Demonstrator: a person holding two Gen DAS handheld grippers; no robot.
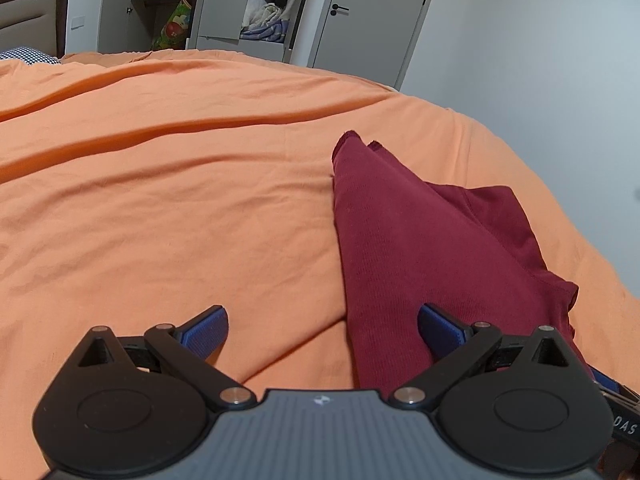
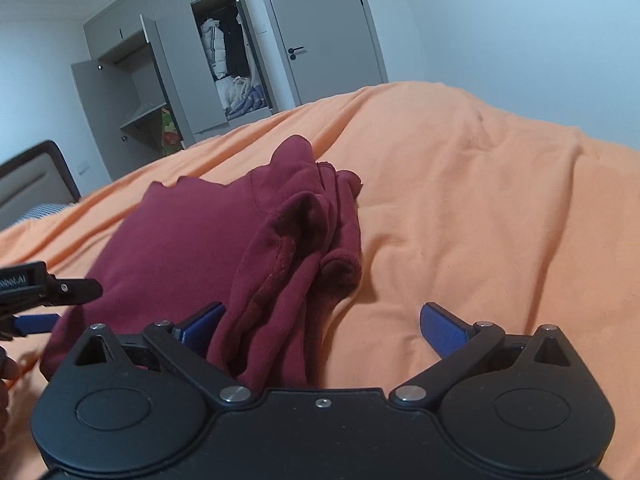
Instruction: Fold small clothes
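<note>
A dark red garment [image 1: 400,248] lies partly folded on the orange bedspread [image 1: 160,184], right of centre in the left wrist view. My left gripper [image 1: 322,326] is open just above it, its right finger [image 1: 440,328] over the cloth and its left finger over bare bedspread. In the right wrist view the same garment [image 2: 192,240] shows a flat folded part and bunched sleeves [image 2: 304,240]. My right gripper [image 2: 322,326] is open, with the bunched cloth lying between its fingers near the left pad [image 2: 200,328]. The left gripper [image 2: 44,288] shows at the left edge there.
The orange bedspread [image 2: 480,200] stretches wide on all sides, with creases. A headboard [image 1: 36,16] stands at the far left. Behind the bed are an open wardrobe [image 2: 224,72] with clothes and a closed door [image 2: 320,32]. Part of a hand [image 2: 6,376] shows at the left edge.
</note>
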